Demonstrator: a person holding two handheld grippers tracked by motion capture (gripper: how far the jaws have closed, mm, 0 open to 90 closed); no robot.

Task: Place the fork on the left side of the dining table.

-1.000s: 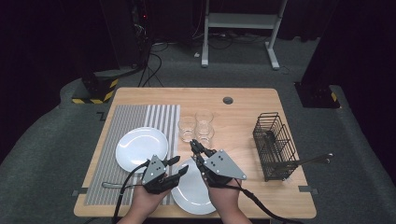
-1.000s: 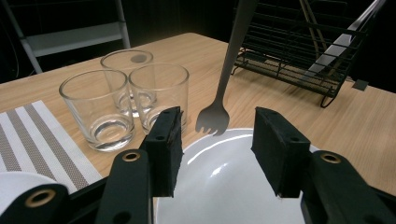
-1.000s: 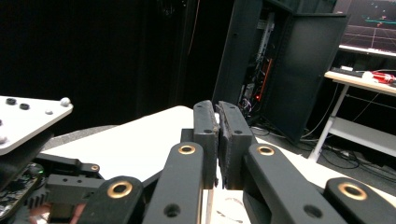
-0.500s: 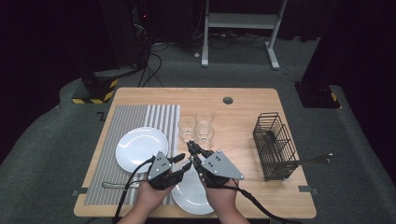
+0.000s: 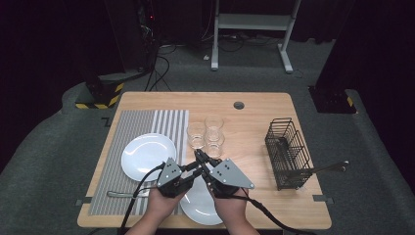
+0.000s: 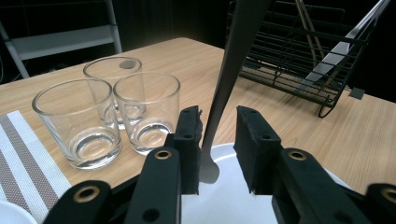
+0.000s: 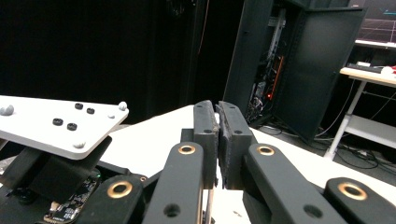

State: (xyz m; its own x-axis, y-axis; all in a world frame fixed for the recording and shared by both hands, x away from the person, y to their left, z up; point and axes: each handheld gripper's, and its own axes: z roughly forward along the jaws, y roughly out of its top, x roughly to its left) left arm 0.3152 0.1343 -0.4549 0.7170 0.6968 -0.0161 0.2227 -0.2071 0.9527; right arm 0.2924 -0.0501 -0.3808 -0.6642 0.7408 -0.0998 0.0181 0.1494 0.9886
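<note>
Just narrowing, jaws of the left gripper [image 6: 218,116], not yet pinching the utensil [image 6: 226,70] hanging between them, tip over the near plate [image 6: 224,205]. Above that plate, clenched on the utensil, right gripper [image 7: 218,106], presenting it for handover. Beyond the plate, glasses [image 6: 147,109]; farther, wire basket [image 6: 289,56].

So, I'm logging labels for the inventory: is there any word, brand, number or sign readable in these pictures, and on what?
None: no readable text in any view.
The glasses, plates, wire basket and striped mat carry no lettering.
The yellow-black hazard stripes are a pattern only.
</note>
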